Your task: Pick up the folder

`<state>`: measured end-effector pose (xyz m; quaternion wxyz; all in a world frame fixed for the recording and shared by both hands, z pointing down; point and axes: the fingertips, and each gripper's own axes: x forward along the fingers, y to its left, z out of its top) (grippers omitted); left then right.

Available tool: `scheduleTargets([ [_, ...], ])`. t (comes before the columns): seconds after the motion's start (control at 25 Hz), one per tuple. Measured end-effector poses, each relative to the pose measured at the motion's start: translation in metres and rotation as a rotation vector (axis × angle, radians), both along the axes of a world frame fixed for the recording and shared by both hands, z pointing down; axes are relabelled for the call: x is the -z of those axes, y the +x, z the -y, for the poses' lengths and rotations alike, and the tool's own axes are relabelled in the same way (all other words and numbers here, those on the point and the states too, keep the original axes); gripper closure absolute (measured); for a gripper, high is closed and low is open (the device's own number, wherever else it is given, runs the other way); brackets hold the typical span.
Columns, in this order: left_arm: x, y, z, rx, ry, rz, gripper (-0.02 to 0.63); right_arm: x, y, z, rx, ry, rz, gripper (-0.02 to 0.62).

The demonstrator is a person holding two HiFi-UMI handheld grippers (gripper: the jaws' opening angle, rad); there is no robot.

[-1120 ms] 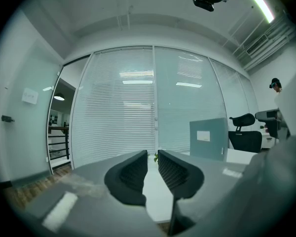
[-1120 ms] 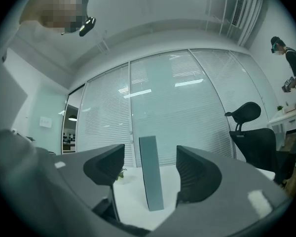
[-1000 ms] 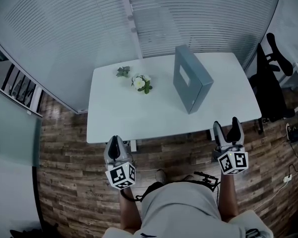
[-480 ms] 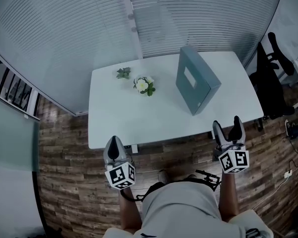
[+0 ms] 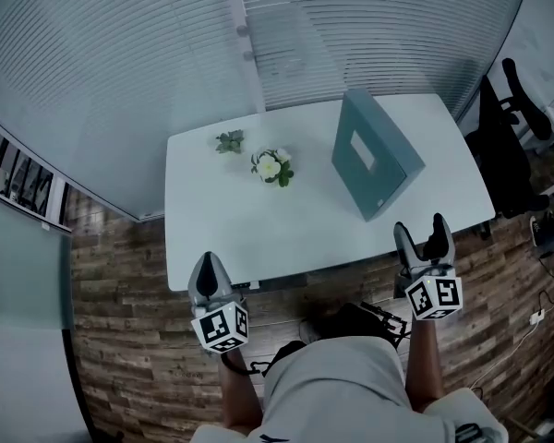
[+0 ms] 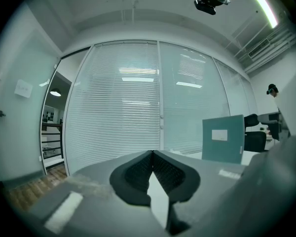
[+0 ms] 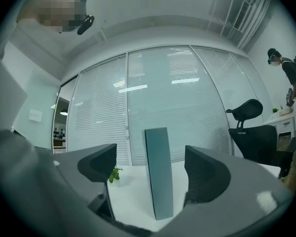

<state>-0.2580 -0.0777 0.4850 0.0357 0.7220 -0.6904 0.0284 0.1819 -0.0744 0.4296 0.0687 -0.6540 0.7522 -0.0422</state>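
Observation:
A teal box folder [image 5: 374,155] with a pale label stands upright on the right part of the white table [image 5: 231,210]. In the right gripper view its narrow spine [image 7: 159,177] faces me, framed between the two jaws but still some way off. My right gripper [image 5: 420,232] is open at the table's near edge, just short of the folder. My left gripper [image 5: 208,273] is shut and empty, off the table's near left edge. In the left gripper view the folder [image 6: 223,138] shows far to the right, and the shut gripper [image 6: 152,154] points at the blinds.
A small white flower with leaves [image 5: 273,166] and a green sprig [image 5: 229,141] lie on the table's far left part. A black office chair [image 5: 510,137] stands right of the table. Glass walls with blinds [image 5: 166,53] run behind it. A person [image 7: 290,83] stands far right.
Both grippers have moved forward toward the table's near edge, and the table and folder sit closer in the head view. The right jaws have spread a little wider.

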Motion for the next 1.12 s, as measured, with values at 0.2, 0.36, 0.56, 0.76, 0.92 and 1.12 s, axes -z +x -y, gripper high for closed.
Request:
scheduleTargets([
  [0.2, -0.004, 0.002, 0.03, 0.014, -0.015, 0.001, 0.6, -0.006, -0.001, 0.038, 0.016, -0.02, -0.007, 0.173],
  [0.36, 0.004, 0.009, 0.055, 0.029, -0.016, 0.005, 0.6, -0.007, 0.004, 0.074, 0.024, -0.046, -0.043, 0.173],
  [0.56, 0.013, 0.02, 0.078, 0.044, -0.011, 0.002, 0.6, -0.015, 0.004, 0.105, 0.046, -0.076, -0.075, 0.173],
  [0.76, 0.009, 0.026, 0.088, 0.069, -0.023, 0.01, 0.6, -0.028, 0.005, 0.13, 0.081, -0.09, -0.085, 0.173],
  [0.92, 0.009, 0.023, 0.089, 0.093, -0.026, 0.016, 0.6, -0.044, -0.003, 0.142, 0.11, -0.095, -0.121, 0.173],
  [1.12, 0.01, 0.018, 0.094, 0.092, -0.033, 0.047, 0.6, -0.074, -0.014, 0.157, 0.126, -0.114, -0.11, 0.17],
])
